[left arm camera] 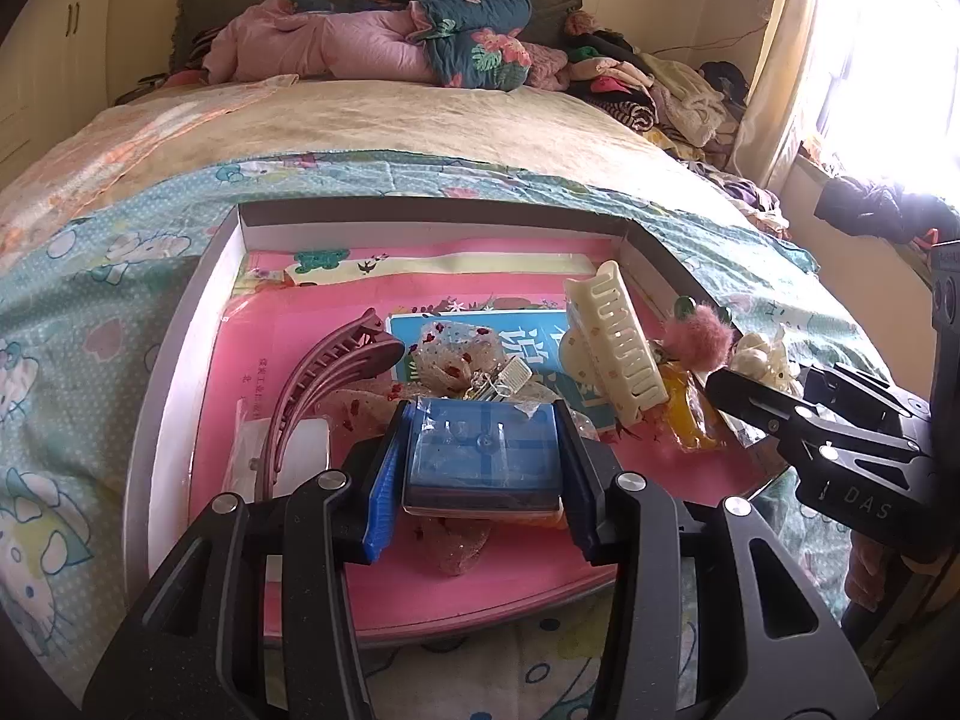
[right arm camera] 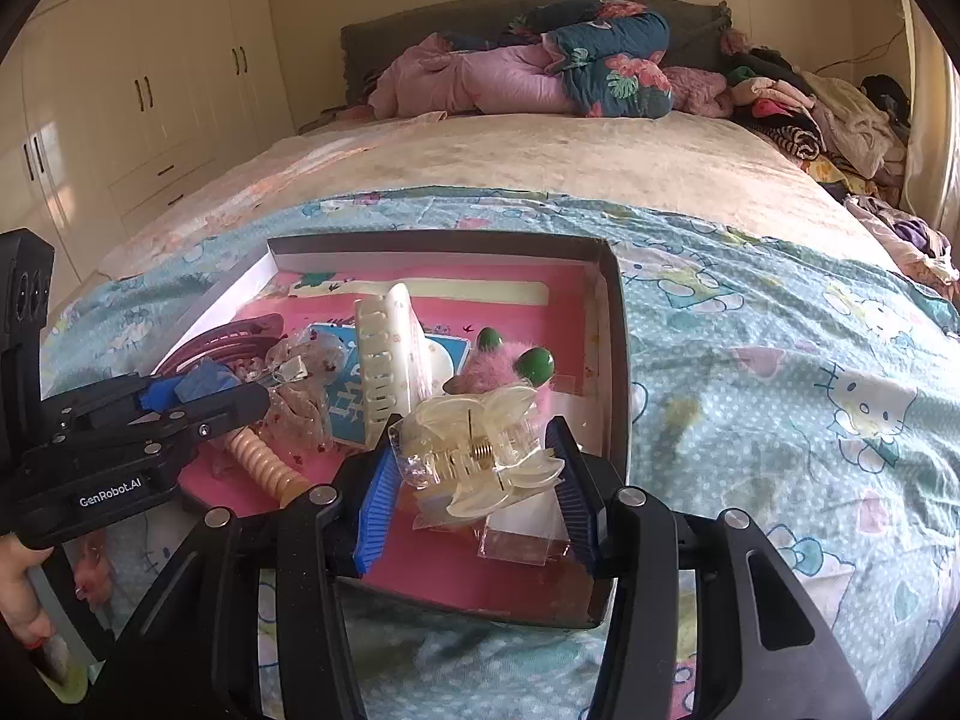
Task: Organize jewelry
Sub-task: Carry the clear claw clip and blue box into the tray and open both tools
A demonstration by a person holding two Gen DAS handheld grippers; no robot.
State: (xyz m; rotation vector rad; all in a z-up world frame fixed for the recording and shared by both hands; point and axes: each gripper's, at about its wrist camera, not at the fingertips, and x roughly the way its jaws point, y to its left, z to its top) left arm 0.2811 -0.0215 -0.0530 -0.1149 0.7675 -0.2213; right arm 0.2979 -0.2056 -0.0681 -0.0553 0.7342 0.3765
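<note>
Left wrist view: the left gripper (left arm camera: 483, 456) is clenched on a blue box (left arm camera: 483, 453), a clear-lidded plastic case held over the tray (left arm camera: 420, 219).
Right wrist view: the right gripper (right arm camera: 480, 480) grasps a clear claw clip (right arm camera: 480, 456), pale and translucent with a metal spring, above the tray's right side.
Tray: a shallow, pink-lined box on the bedspread (right arm camera: 780, 390).
In tray: a cream claw clip (left arm camera: 621, 339), a mauve clip (left arm camera: 336, 369), a pink pompom (left arm camera: 699, 339), a spiral tie (right arm camera: 267, 459).
</note>
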